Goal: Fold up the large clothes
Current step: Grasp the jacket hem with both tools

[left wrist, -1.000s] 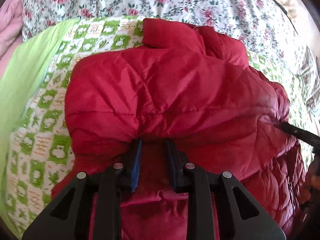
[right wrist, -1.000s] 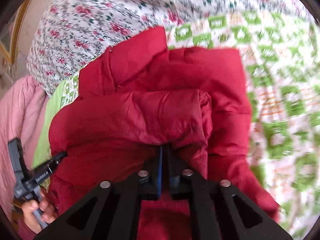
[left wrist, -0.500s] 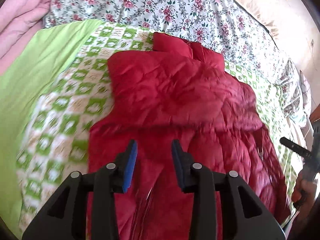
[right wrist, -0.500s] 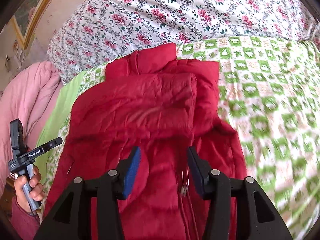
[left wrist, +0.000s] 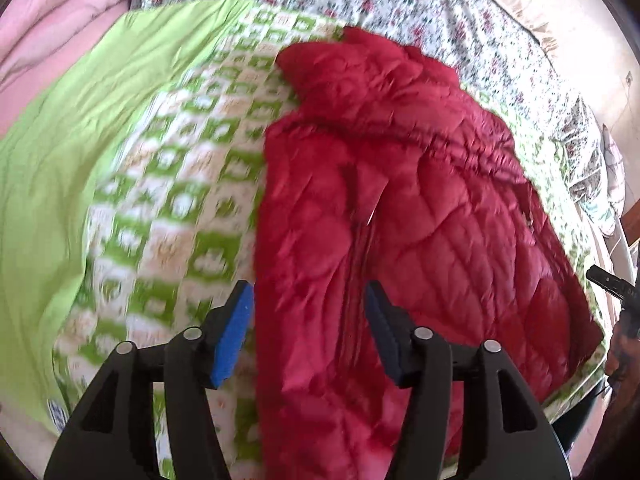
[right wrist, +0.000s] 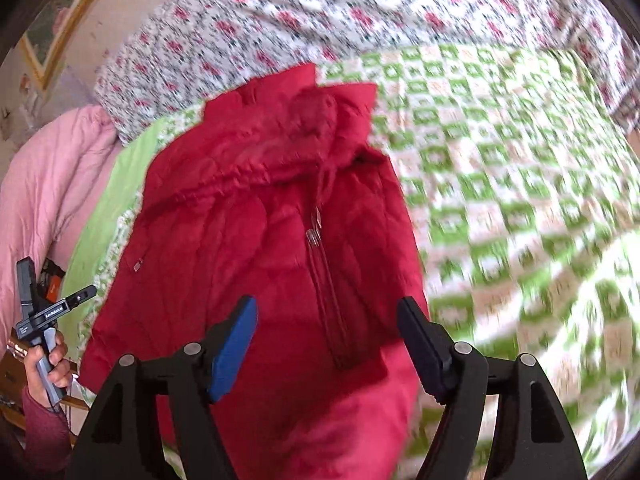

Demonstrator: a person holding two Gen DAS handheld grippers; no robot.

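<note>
Your left hand-held gripper (left wrist: 308, 300) hangs over the near part of the red quilted jacket (left wrist: 400, 208) with its jaws partway apart; they have just been opening, and nothing is pinched between the blue pads (left wrist: 234, 330), though the jacket's left edge lies below the gap. Your right hand-held gripper (right wrist: 326, 320) has also just been opening and stands wide, holding nothing, above the jacket's (right wrist: 256, 240) zip (right wrist: 324, 280).

In the left wrist view the jacket runs from 6 o'clock up toward 1 o'clock, collar farthest from you. It lies on a green-and-white checked cover (left wrist: 172, 200) spread on the bed, with a plain lime-green sheet (left wrist: 60, 152) at 9 o'clock and a pink quilt (left wrist: 60, 12) at 11 o'clock. A flowered sheet (left wrist: 400, 0) covers the far side at 12 to 2 o'clock.

In the right wrist view your left hand (right wrist: 50, 364), in a dark red sleeve (right wrist: 40, 436), grips its handle at 8 o'clock, beside the jacket's edge.
</note>
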